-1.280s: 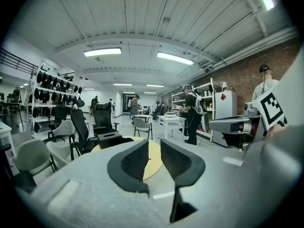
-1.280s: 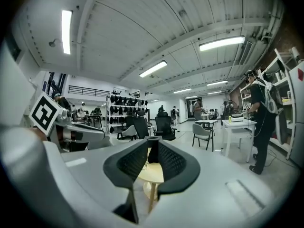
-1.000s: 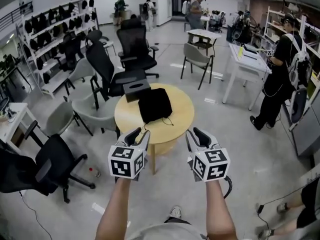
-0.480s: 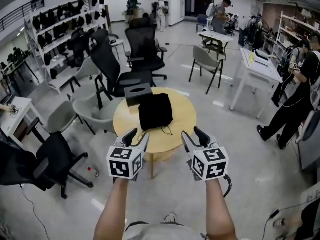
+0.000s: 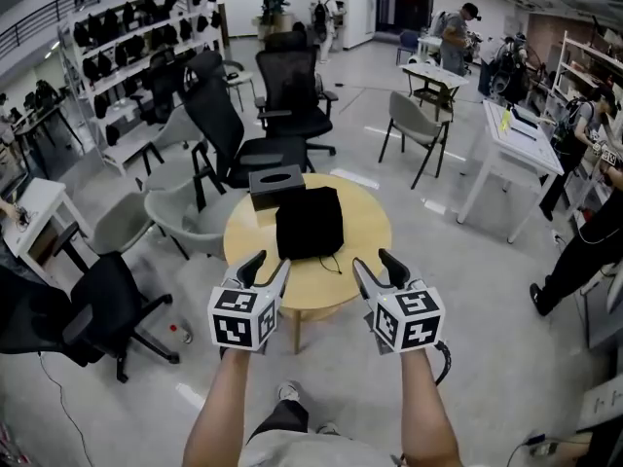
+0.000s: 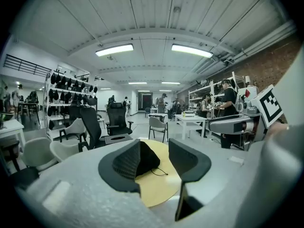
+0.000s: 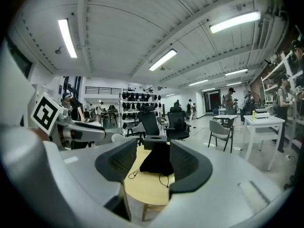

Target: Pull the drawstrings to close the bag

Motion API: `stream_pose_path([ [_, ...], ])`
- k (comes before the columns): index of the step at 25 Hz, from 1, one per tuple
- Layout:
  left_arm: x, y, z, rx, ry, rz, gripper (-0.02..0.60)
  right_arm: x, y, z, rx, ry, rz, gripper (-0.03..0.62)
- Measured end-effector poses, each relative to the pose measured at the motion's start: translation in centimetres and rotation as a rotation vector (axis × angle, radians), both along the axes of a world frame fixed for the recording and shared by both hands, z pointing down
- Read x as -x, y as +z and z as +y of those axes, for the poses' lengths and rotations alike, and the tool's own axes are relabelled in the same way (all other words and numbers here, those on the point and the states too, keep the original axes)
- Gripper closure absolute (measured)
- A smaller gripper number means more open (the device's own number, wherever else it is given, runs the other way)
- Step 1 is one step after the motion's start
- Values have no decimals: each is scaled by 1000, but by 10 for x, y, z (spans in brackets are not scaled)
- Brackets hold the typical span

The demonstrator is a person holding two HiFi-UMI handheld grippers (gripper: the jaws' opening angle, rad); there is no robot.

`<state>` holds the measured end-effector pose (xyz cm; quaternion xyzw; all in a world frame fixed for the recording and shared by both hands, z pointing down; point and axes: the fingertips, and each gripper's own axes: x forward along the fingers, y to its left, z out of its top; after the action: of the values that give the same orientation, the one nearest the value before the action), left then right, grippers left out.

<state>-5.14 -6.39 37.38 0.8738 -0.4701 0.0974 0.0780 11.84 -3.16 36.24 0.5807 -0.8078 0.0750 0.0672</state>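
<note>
While their empty jaws have just been opening wide, my left gripper (image 5: 267, 266) and right gripper (image 5: 378, 267) face what looks like a black drawstring bag (image 5: 310, 222) at twelve o'clock.

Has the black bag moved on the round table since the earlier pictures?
No. The black bag lies in the same place on the round table, just in front and to the right of the dark box, as before.

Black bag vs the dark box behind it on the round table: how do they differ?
Shape: the black bag is soft and slumped; the dark box is rigid, with an oval slot on top.
Size: the bag looks larger than the box.
Place: the bag sits mid-table, the box at the far-left rim.
Both are dark and rest on the round table.
</note>
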Motion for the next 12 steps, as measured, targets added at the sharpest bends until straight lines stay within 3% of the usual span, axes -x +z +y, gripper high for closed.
stream_pose_path([
  [12, 11, 11, -109, 2, -4, 16, 388, 17, 15, -109, 19, -20, 18, 372],
])
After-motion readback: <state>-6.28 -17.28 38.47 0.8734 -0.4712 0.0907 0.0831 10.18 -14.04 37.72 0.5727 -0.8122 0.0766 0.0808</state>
